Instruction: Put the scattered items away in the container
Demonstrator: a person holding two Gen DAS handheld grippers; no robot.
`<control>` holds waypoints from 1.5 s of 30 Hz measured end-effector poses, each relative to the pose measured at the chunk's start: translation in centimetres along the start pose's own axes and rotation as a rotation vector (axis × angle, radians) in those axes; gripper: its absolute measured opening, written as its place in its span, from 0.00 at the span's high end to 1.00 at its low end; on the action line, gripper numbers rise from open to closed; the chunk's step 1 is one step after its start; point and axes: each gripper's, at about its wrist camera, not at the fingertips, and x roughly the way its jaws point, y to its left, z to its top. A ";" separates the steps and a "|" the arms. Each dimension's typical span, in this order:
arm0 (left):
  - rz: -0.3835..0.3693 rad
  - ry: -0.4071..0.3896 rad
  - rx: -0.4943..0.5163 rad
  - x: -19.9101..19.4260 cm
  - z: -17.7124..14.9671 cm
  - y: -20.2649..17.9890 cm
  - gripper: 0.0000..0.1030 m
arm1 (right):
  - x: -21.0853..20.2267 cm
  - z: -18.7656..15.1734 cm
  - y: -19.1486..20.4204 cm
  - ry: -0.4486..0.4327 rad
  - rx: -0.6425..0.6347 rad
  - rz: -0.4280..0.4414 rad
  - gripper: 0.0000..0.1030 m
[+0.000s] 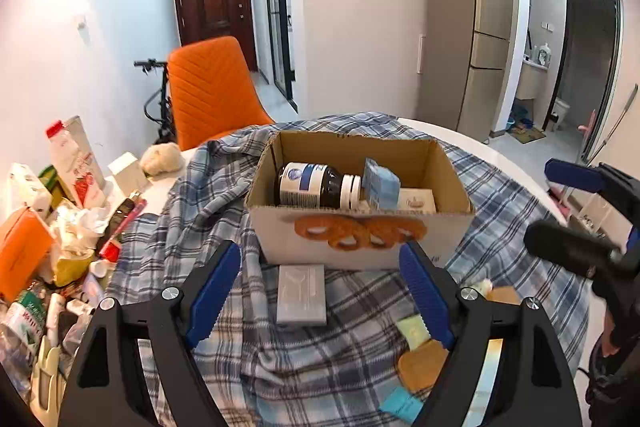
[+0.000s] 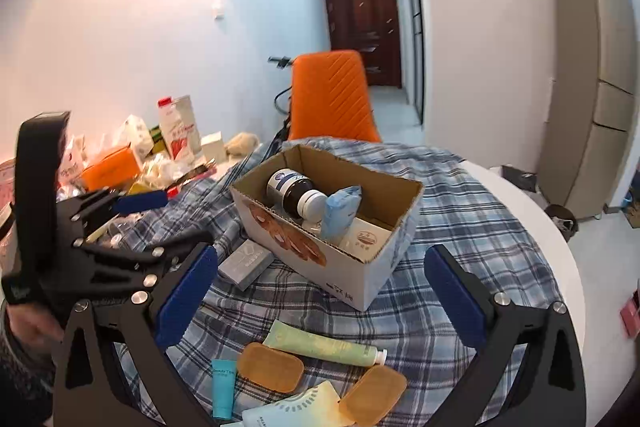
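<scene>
Nearest, both grippers, left gripper (image 1: 320,291) and right gripper (image 2: 320,301), hang released and empty over a plaid cloth (image 2: 460,211), with a grey box (image 2: 246,263), cardboard box (image 2: 360,279) holding a bottle (image 2: 294,193), and a green tube (image 2: 324,343) lying loose.

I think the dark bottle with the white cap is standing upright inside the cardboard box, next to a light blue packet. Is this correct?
Not quite. The dark bottle is lying on its side, not standing upright; its white cap points sideways toward the light blue packet. It is indeed inside the cardboard box. The right wrist view shows this clearly, and the left wrist view agrees.
</scene>
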 end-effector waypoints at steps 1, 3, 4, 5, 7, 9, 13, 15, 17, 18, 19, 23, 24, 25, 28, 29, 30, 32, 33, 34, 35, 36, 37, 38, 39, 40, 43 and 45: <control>0.005 -0.014 0.010 -0.6 -0.5 -0.4 0.19 | -0.5 -0.4 0.2 -0.018 -0.001 -0.016 0.00; 0.019 -0.049 0.018 -1.7 -1.4 -1.1 0.17 | -1.2 -1.2 0.6 -0.049 0.006 -0.041 0.00; 0.022 -0.061 0.019 -2.2 -1.9 -1.3 0.16 | -1.5 -1.6 0.8 -0.061 0.010 -0.047 0.00; 0.022 -0.071 0.016 -2.7 -2.4 -1.6 0.14 | -1.9 -2.0 0.9 -0.070 0.013 -0.051 0.00; 0.022 -0.081 0.013 -3.3 -3.3 -2.0 0.14 | -2.5 -2.8 1.3 -0.083 0.015 -0.061 0.00; 0.033 -0.089 0.009 -4.0 -4.2 -2.4 0.14 | -3.3 -3.6 1.5 -0.092 0.016 -0.079 0.00; 0.048 -0.107 -0.029 -5.5 -5.8 -2.5 0.14 | -5.3 -5.0 2.2 -0.144 0.024 -0.127 0.00; 0.046 -0.113 -0.048 -6.2 -6.4 -2.5 0.13 | -6.4 -5.6 2.5 -0.174 0.033 -0.152 0.00; 0.050 -0.116 -0.049 -6.7 -6.9 -2.7 0.13 | -7.3 -6.2 2.9 -0.201 0.042 -0.168 0.00; 0.055 -0.123 -0.052 -7.1 -7.0 -2.8 0.13 | -7.8 -6.4 3.2 -0.217 0.041 -0.174 0.00; 0.059 -0.135 -0.057 -7.5 -7.1 -2.8 0.13 | -8.2 -6.7 3.5 -0.232 0.036 -0.183 0.00; 0.075 -0.190 -0.082 -9.2 -7.6 -2.7 0.13 | -9.2 -7.6 4.8 -0.276 -0.009 -0.232 0.00; 0.077 -0.201 -0.085 -9.5 -7.8 -2.8 0.13 | -9.3 -7.8 5.1 -0.285 -0.023 -0.240 0.00; 0.082 -0.211 -0.088 -9.8 -8.0 -2.8 0.13 | -9.3 -8.1 5.4 -0.293 -0.036 -0.243 0.00; 0.101 -0.233 -0.091 -10.3 -8.6 -2.9 0.13 | -9.3 -8.7 5.7 -0.292 -0.046 -0.219 0.00; 0.109 -0.237 -0.089 -10.4 -8.8 -2.9 0.13 | -9.2 -8.9 5.7 -0.291 -0.043 -0.208 0.00; 0.115 -0.243 -0.088 -10.5 -9.0 -2.9 0.13 | -9.2 -9.3 5.7 -0.292 -0.042 -0.202 0.00; 0.119 -0.265 -0.085 -10.9 -9.5 -2.8 0.13 | -9.0 -9.9 5.8 -0.291 -0.044 -0.211 0.00; 0.126 -0.274 -0.085 -11.0 -9.7 -2.7 0.13 | -9.0 -10.3 5.8 -0.290 -0.044 -0.218 0.00; 0.134 -0.277 -0.086 -11.0 -9.9 -2.7 0.13 | -8.9 -10.6 5.7 -0.288 -0.042 -0.223 0.00; 0.140 -0.277 -0.086 -10.9 -10.1 -2.6 0.13 | -8.8 -10.9 5.6 -0.282 -0.037 -0.224 0.00; 0.148 -0.270 -0.086 -10.7 -10.4 -2.5 0.13 | -8.7 -11.1 5.4 -0.274 -0.028 -0.223 0.00; 0.157 -0.261 -0.088 -10.4 -10.6 -2.5 0.13 | -8.6 -11.4 5.2 -0.266 -0.017 -0.220 0.00; 0.161 -0.254 -0.089 -10.2 -10.9 -2.4 0.13 | -8.6 -11.6 5.0 -0.263 -0.006 -0.219 0.00; 0.162 -0.244 -0.091 -9.9 -11.2 -2.3 0.13 | -8.6 -11.9 4.8 -0.261 0.004 -0.218 0.00; 0.164 -0.235 -0.094 -9.7 -11.4 -2.3 0.13 | -8.7 -12.1 4.6 -0.260 0.013 -0.219 0.00; 0.158 -0.201 -0.105 -9.0 -12.1 -2.3 0.13 | -8.5 -12.5 4.1 -0.251 0.028 -0.234 0.00; 0.143 -0.181 -0.117 -8.7 -12.4 -2.3 0.13 | -8.3 -12.7 3.7 -0.236 0.033 -0.240 0.00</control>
